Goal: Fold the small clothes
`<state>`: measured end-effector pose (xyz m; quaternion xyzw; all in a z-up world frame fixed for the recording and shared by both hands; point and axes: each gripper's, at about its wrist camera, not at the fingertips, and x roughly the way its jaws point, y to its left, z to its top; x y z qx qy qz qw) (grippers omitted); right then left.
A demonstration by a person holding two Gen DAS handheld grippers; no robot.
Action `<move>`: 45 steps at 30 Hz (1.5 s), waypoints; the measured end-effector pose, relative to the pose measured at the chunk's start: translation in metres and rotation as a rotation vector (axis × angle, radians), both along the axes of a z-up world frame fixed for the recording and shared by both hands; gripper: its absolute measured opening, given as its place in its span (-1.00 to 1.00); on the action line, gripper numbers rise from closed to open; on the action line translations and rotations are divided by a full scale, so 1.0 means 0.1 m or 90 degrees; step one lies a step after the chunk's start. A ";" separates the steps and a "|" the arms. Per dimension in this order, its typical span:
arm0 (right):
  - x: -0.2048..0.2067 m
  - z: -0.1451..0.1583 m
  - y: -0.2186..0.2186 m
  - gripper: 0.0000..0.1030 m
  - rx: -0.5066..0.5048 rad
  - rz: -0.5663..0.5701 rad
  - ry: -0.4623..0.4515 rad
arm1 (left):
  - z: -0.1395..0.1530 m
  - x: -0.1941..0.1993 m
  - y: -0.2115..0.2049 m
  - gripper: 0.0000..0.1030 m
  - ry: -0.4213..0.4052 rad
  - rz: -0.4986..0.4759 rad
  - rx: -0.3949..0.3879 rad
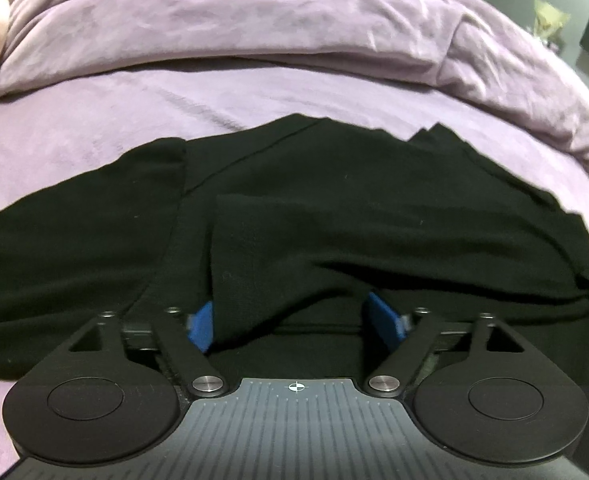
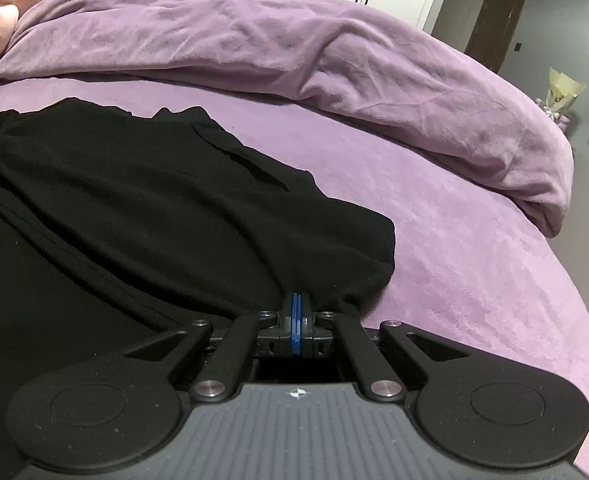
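Black garment [image 1: 294, 200] spread on purple bed sheet [image 1: 94, 100]; left gripper [image 1: 290, 320] gapes over a fold, right gripper [image 2: 296, 312] pinches its hem. Rumpled duvet [image 2: 254, 40] beyond.

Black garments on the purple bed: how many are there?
1. The black knit garment lies on the purple bed sheet, with its near edge at both grippers. More could be hidden beneath its folds.
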<state>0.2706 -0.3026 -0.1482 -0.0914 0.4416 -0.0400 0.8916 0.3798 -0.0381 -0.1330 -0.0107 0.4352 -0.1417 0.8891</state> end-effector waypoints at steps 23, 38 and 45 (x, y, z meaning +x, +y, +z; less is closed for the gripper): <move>-1.11 0.72 0.48 -0.50 0.339 -0.107 0.060 | 0.04 -1.09 3.46 0.31 0.029 0.548 -0.293; -1.07 0.77 0.50 -0.50 0.397 -0.152 0.067 | -0.14 -1.07 4.01 -0.87 -0.013 0.636 -0.415; -1.18 0.74 0.31 -0.50 0.423 -0.182 0.055 | 0.88 -0.77 2.52 -0.88 -0.153 0.272 -0.226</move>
